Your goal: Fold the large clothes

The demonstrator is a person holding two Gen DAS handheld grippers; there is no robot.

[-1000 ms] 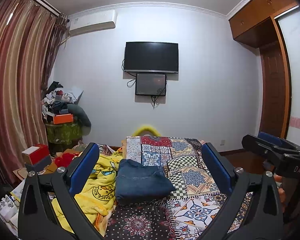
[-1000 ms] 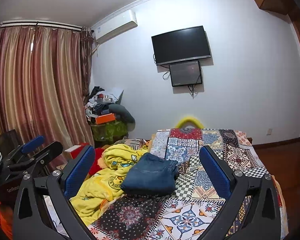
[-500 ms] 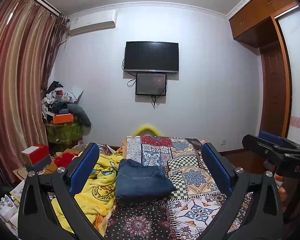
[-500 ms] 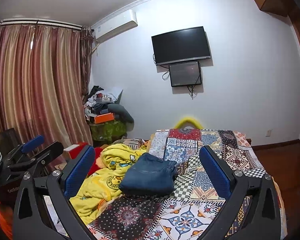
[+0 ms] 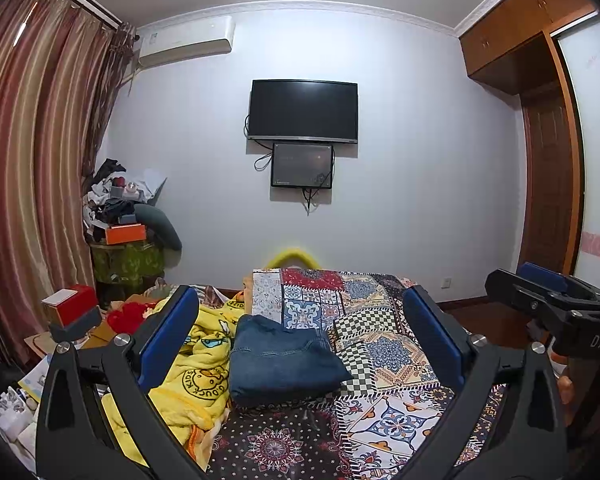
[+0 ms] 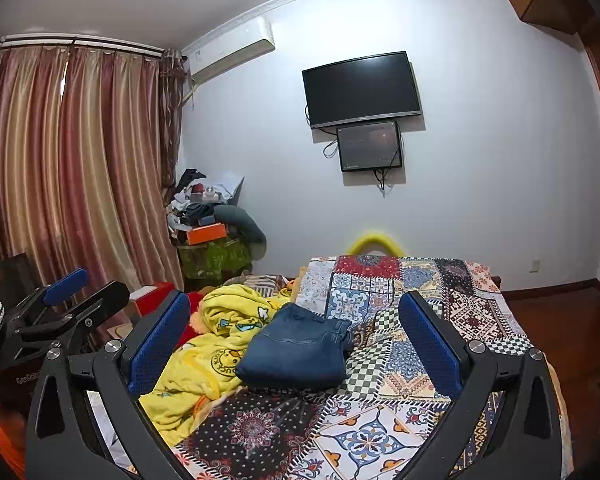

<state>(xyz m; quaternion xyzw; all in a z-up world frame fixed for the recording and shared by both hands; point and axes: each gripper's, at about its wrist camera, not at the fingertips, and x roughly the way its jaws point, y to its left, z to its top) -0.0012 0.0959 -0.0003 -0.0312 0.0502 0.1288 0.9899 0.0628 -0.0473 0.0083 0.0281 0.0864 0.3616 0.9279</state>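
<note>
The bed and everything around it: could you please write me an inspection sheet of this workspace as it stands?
Surface: bed with patchwork bedspread, mostly bare at the right.
Job's things: folded blue jeans lie on the bedspread, beside a crumpled yellow duck blanket.
Clutter: piled corner table with an orange box; red box by the bed.
Grippers: left gripper and right gripper, jaws wide open, empty, held above the bed.
Cables: loose cables hang below the television.
Surroundings: striped curtains, air conditioner, wooden wardrobe.
</note>
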